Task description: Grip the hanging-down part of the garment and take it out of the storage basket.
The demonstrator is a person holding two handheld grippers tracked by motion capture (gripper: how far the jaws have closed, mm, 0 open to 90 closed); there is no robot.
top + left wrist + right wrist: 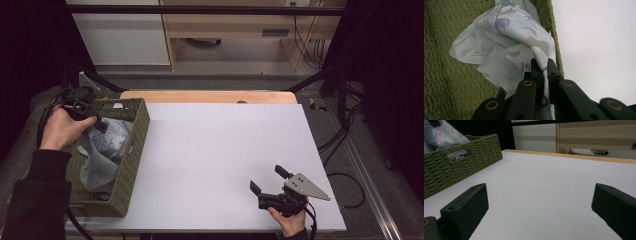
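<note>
A pale cloth (106, 150) with a purple flower print (506, 37) lies bunched in a green woven basket (131, 165) at the table's left edge. My left gripper (97, 122) hangs over the basket's far end and is shut on a pulled-up fold of the cloth (543, 67). My right gripper (269, 180) rests low near the table's front right, open, with nothing between its fingers (466, 207). From there the basket (461, 167) and the cloth (441, 135) stand at the far left.
A white table top (225, 150) spreads between the basket and the right gripper. A wooden strip (210, 96) runs along its far edge. Cabinets and cables stand beyond, and dark floor lies to the right.
</note>
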